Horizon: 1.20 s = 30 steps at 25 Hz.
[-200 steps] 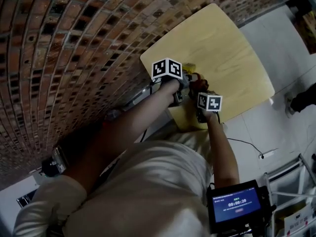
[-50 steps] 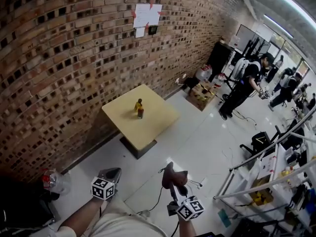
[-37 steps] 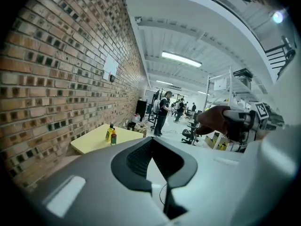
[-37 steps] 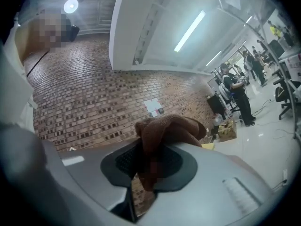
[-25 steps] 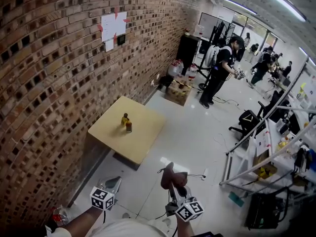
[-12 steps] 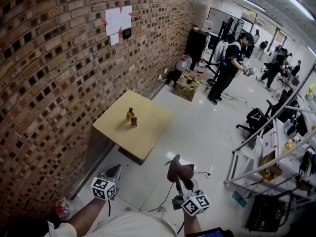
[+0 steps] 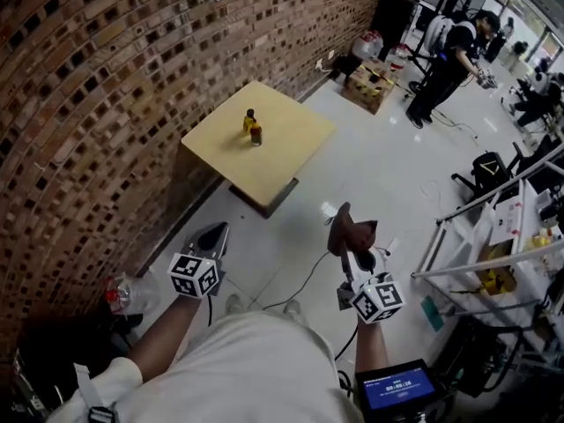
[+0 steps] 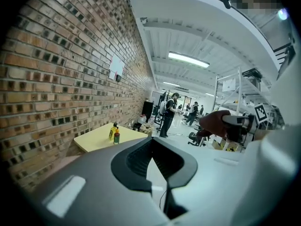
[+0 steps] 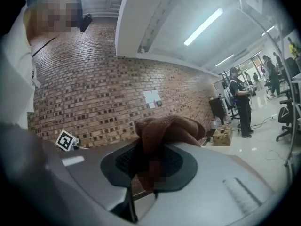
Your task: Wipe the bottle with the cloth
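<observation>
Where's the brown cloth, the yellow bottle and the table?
cloth (image 7: 351, 233): head view, middle of the brown bundle.
yellow bottle (image 7: 248, 123): head view, its body.
table (image 7: 286, 141): head view, bare part of its yellow top.

Left gripper (image 7: 214, 234): jaws together, nothing between them, held low and pointing forward.
Right gripper (image 7: 352, 252): jaws clamped on a brown cloth (image 7: 351, 229), tips pointing forward.
Left forearm (image 7: 163, 342): bare, stretched forward.
Right forearm (image 7: 369, 349): bare, well apart from the left.
</observation>
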### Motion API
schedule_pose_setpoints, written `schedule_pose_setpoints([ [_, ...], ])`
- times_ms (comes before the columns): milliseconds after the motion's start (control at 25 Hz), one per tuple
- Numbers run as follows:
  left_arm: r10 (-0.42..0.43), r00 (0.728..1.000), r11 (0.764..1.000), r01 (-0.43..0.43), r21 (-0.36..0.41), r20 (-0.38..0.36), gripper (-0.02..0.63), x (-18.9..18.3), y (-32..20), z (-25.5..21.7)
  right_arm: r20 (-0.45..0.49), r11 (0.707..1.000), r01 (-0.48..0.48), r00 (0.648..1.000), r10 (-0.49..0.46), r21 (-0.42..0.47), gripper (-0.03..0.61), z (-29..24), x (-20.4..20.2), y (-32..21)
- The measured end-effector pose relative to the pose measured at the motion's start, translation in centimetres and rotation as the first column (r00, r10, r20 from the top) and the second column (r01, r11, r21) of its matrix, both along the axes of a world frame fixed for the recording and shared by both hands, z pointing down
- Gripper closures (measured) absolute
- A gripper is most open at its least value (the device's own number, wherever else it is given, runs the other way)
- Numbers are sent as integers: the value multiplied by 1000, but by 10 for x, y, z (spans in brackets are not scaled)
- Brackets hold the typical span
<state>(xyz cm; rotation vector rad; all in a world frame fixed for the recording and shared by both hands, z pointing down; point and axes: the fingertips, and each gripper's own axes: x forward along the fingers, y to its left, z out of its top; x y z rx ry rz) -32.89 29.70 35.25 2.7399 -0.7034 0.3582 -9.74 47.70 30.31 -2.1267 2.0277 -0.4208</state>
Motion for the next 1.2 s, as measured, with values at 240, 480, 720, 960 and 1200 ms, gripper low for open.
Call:
schedule_pose_setpoints([
  [240,-32,999,999,33,-15,40,601,4,23,14,6,998,60,998,-60,-1,509,7,1,4],
  [480,-42,997,999,44,-32,59,601,11,43,23,-39,997,72,997,-73,-21,515,17,-3,20],
  [720,-30,997,999,32,-35,73,601,14,57,27,-43,996,83,996,-84,-20,517,20,-8,33],
  [960,-1,997,999,5,-43,82,601,19,68,29,-35,997,80,996,-80,-13,517,21,-12,39],
  [1200,40,995,998,-35,-51,92,601,26,78,33,-33,997,73,997,-73,-8,517,21,-16,43],
])
